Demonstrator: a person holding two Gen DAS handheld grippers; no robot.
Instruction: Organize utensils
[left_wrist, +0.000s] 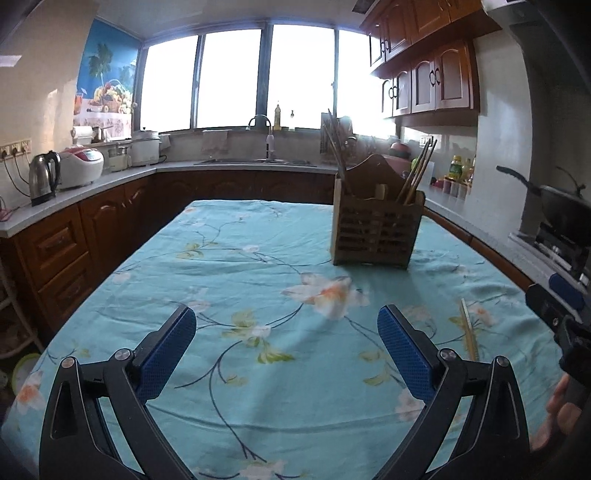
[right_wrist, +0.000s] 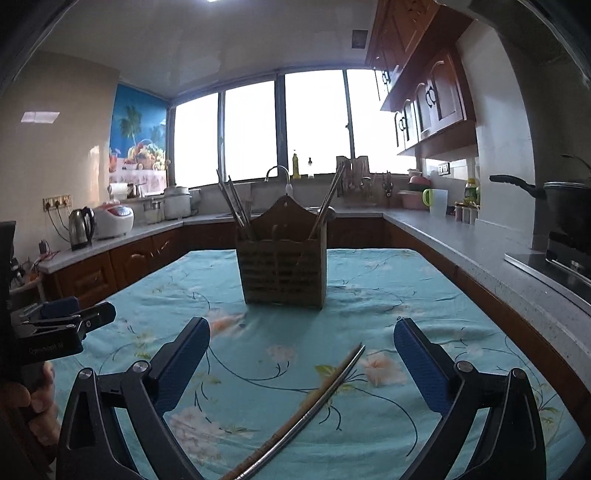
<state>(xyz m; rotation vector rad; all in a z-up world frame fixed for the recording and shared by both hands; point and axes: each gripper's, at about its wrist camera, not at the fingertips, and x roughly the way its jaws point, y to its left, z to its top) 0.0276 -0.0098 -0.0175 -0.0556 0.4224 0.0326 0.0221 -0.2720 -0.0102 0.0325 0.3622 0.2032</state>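
A wooden slatted utensil holder (left_wrist: 376, 229) stands on the table with the blue floral cloth (left_wrist: 236, 273); it also shows in the right wrist view (right_wrist: 282, 275). Chopsticks (right_wrist: 236, 206) stick up from its left and right compartments. A wooden chopstick and a metal one (right_wrist: 317, 398) lie loose on the cloth between my right gripper's fingers; one end shows in the left wrist view (left_wrist: 469, 328). My left gripper (left_wrist: 286, 347) is open and empty above the cloth. My right gripper (right_wrist: 301, 358) is open over the loose chopsticks, not gripping them.
Kitchen counters run around the table: a kettle (left_wrist: 44, 177) and rice cooker (left_wrist: 81, 166) on the left, the sink (left_wrist: 258, 160) at the back, a pan on the stove (right_wrist: 554, 206) at the right. The right gripper's body (left_wrist: 561, 314) shows at the left view's right edge.
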